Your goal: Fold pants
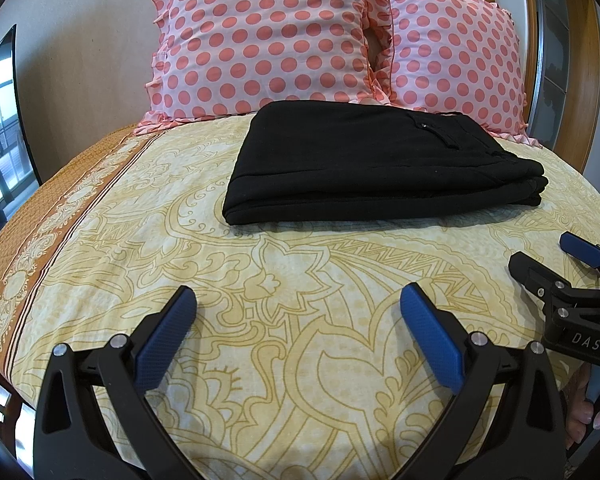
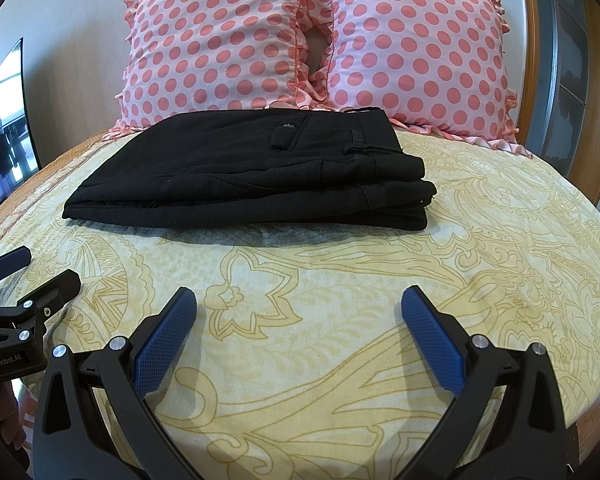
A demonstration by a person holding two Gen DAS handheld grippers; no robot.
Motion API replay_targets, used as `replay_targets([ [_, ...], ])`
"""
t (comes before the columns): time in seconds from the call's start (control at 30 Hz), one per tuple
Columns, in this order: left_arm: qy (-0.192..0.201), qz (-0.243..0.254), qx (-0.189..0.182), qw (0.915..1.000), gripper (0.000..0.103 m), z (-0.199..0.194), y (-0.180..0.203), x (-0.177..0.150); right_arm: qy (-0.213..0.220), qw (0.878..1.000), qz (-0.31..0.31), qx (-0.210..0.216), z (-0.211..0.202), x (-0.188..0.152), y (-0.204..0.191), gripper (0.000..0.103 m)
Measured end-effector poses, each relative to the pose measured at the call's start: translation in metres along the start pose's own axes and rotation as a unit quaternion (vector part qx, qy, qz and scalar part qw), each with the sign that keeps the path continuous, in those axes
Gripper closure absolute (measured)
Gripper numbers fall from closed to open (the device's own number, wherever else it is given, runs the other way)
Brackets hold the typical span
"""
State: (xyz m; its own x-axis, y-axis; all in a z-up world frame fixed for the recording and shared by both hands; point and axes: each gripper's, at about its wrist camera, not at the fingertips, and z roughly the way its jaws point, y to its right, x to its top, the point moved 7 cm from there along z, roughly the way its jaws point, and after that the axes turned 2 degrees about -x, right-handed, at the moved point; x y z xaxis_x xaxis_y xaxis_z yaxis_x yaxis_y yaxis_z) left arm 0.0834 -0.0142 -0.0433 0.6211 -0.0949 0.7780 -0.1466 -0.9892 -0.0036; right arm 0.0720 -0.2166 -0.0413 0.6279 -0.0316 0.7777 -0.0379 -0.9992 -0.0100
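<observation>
Pants [image 1: 380, 160] lie folded in a stack on the bedsheet [image 1: 260, 280], well ahead of your fingertips. Your left gripper [image 1: 298, 300] and right gripper [image 2: 299, 302] both gape wide, holding nothing.

Bed [image 1: 260, 360] covered with yellow sheet, ornate floral line pattern; orange-brown patterned border band [image 1: 60, 216] along left side. Black pants [image 1: 364, 160] lie on sheet, folded into flat stacked rectangle, pocket button facing up. Two pink polka-dot pillows [image 1: 260, 36] with ruffled edges stand at head end, side by side, touching each other, just behind pants.
</observation>
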Motion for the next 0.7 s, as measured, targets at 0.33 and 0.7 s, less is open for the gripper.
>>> replay_targets([
  [0.33, 0.0, 0.0, 0.0, 1.0, 0.002, -0.0001, 0.0003, -0.0002, 0.0, 1.0, 0.0, 0.0, 0.0001, 0.0, 0.0002, 0.001],
  [0.7, -0.009, -0.002, 0.001, 1.0, 0.002, 0.0006, 0.0, 0.0009, 0.0, 1.0, 0.0, 0.0, 0.0002, -0.0003, 0.0, 0.001],
])
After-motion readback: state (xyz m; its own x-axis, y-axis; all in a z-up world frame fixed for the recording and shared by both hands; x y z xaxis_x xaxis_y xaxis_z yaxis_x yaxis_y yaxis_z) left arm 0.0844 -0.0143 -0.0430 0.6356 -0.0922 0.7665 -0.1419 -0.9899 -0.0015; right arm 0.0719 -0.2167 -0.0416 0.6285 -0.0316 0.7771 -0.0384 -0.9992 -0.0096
